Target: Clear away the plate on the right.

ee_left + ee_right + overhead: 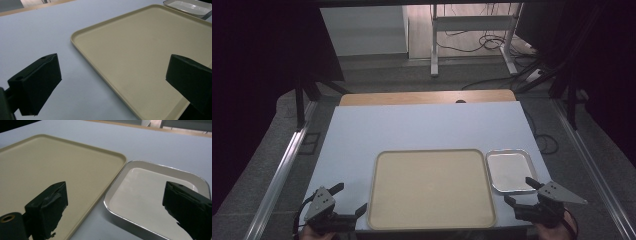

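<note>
A large beige tray (432, 187) lies bare on the light blue table (412, 127) near the front edge. A small metal tray (510, 170) sits right beside it, also bare. My left gripper (349, 198) rests at the front left corner of the table, open, with nothing between its jaws. In the left gripper view the beige tray (150, 50) stretches ahead of the left gripper (120, 85). My right gripper (521, 191) hovers at the front right, open and holding nothing, by the metal tray's near edge. The right gripper view has the metal tray (150, 192) ahead of the right gripper (120, 207).
A strip of wooden tabletop (427, 97) shows behind the blue surface. Beyond it stand a white metal frame (472, 30) and loose cables (492, 45) on the floor. Metal rails (282, 170) run along both sides of the table.
</note>
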Tool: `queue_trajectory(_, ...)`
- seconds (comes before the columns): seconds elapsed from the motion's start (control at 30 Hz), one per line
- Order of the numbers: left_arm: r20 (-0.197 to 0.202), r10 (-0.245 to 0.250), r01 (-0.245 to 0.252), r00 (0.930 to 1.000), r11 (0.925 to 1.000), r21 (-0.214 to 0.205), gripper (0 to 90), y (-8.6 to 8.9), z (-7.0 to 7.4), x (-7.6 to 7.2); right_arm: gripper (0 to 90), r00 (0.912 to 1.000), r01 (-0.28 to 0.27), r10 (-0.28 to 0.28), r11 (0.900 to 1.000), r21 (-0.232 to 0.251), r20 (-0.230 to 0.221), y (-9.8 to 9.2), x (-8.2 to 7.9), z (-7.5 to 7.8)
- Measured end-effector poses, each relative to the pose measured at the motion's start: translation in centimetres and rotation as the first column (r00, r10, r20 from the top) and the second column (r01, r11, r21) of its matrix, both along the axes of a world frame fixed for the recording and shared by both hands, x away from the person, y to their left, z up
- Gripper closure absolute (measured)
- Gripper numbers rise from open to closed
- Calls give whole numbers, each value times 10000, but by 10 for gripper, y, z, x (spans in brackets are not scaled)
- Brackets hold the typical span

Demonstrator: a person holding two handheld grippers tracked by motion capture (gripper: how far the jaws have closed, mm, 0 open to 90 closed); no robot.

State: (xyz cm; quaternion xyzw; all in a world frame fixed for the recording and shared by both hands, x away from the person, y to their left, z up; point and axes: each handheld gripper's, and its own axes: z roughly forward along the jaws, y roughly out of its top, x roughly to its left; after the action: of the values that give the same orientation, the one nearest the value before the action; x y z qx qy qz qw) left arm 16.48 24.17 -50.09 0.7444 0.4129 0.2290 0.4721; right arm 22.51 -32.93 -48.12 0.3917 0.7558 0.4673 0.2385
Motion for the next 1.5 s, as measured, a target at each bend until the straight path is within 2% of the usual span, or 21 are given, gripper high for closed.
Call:
queue_trajectory(0.17, -21, -17, 17, 10000, 10000, -2, 0, 0, 0, 0, 35, 9999, -20, 20, 10000, 5, -162, -1, 2, -1)
queue_trajectory(0.33, -62, 66, -66, 10000, 10000, -14, 0, 1, 0, 1, 30, 9987, -120, 103, 9993, -348, -495, 1, 5, -5)
queue_trajectory(0.47, -68, 88, -88, 9999, 10000, -9, 0, 0, 0, 1, 28, 9986, -135, 113, 9990, -433, -509, 0, 6, -6)
queue_trajectory(0.87, -99, 61, -61, 9999, 10000, 12, 0, 0, 0, 1, 37, 9979, -111, 111, 9999, 3, -634, 0, 6, -6)
queue_trajectory(1.2, -109, 55, -55, 9999, 10000, 16, 0, 0, 0, 1, 40, 9985, -99, 92, 9999, -126, -534, -2, 9, -7)
queue_trajectory(1.5, -109, 46, -46, 9999, 10000, 17, 0, 0, 0, 1, 38, 9961, 89, -91, 10000, -26, -878, -8, 15, -10)
